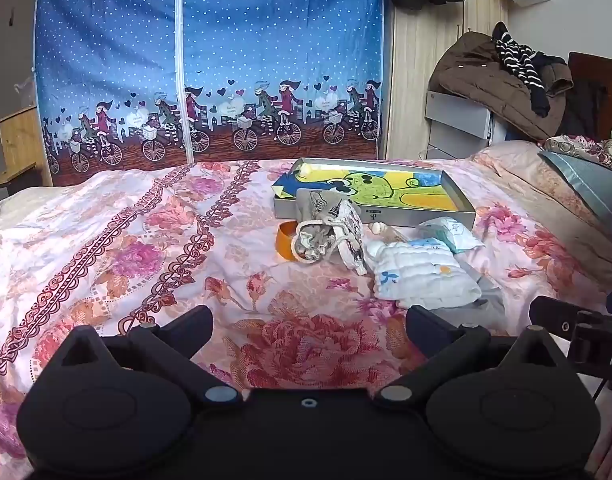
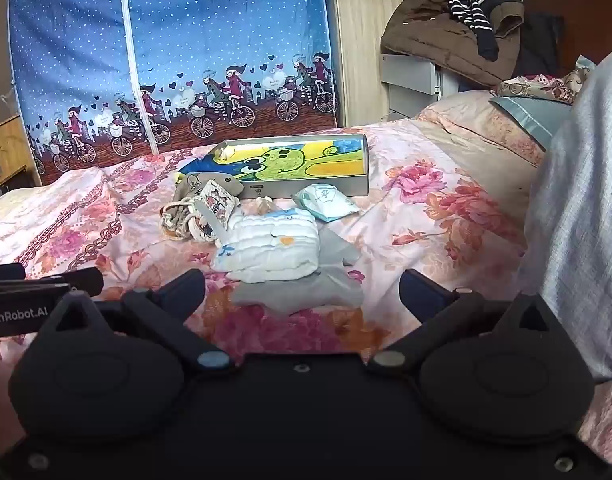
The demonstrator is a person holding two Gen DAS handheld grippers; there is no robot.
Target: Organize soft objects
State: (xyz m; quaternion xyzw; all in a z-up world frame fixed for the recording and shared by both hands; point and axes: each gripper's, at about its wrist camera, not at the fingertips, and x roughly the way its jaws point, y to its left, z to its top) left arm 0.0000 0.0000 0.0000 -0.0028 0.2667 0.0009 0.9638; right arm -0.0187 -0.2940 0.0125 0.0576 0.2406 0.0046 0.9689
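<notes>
The left tongs [image 1: 309,330] stand wide with nothing between them, hovering over the flowered bedspread [image 1: 117,248] at the bottom middle of the left wrist view. The right tongs [image 2: 301,290] are just as wide and empty, at the bottom middle of the right wrist view; part of the left tool shows at that frame's left edge.

Just beyond the right tongs, in the middle of the frame, lies a flat grey cloth [image 2: 306,292], and a folded white quilted cloth [image 2: 271,248] rests on its far part. To the upper left of that, a bundle of printed fabric [image 2: 197,210] sits crumpled, touching the white cloth. To the upper right lies a small pale blue packet [image 2: 326,200].

Behind these soft things, above centre, a shallow grey box [image 2: 306,190] rests on the bed, a bright yellow and green cartoon picture inside it.

In the left wrist view an orange ring [image 1: 283,240] peeks out at the bundle's left side.

A blue curtain [image 2: 185,40] with cyclists fills the upper left, and a brown coat [image 2: 438,36] is heaped at the upper right.
</notes>
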